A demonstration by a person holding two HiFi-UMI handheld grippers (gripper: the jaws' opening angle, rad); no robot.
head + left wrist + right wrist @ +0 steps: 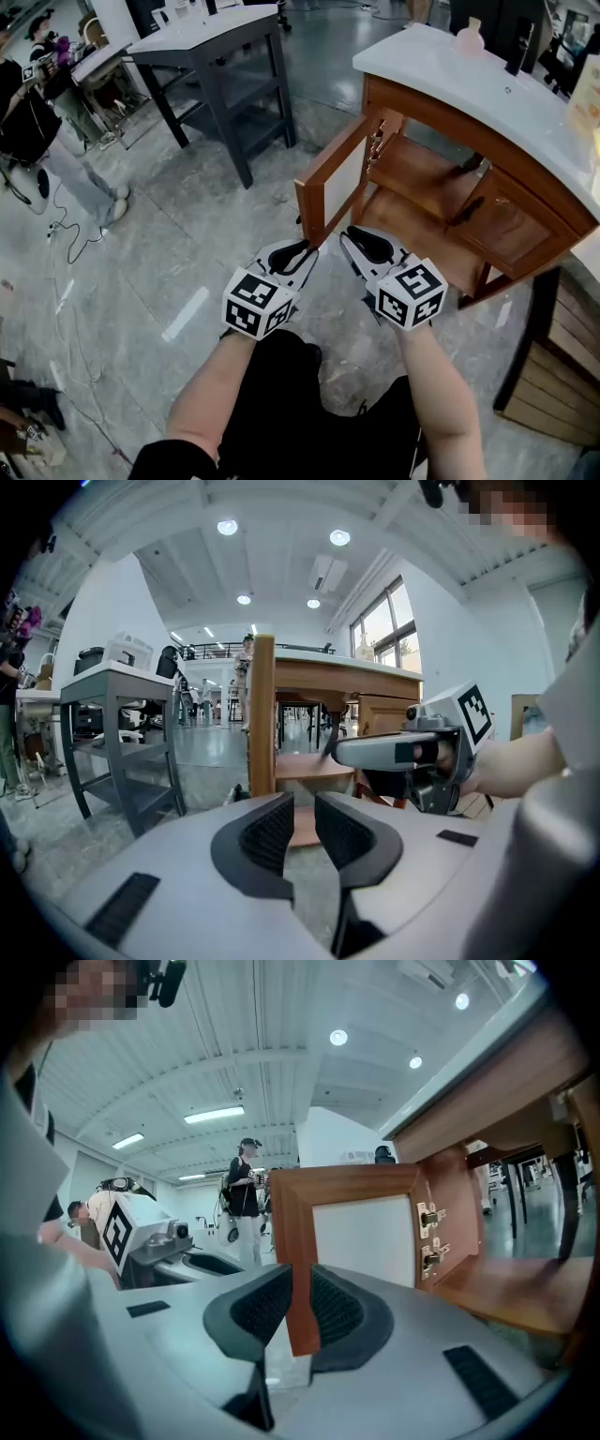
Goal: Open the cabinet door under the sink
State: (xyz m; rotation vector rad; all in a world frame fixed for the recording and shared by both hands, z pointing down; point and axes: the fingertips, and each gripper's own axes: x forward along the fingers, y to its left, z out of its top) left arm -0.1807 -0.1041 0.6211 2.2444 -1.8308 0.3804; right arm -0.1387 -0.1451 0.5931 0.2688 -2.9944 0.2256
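right gripper (300, 1288): jaws part-way apart, gripping nothing; the door's lower corner shows through the gap, just beyond the tips.
left gripper (302, 808): narrow gap, empty, close beside the right one.
cabinet door (339, 178): swung wide open; brown frame, white panel, two hinges (429, 1237); free edge toward both grippers.
cabinet (525, 225): wooden, shelves exposed, under a white countertop (450, 75).
around: grey table (211, 37) behind; person (37, 122) far left.
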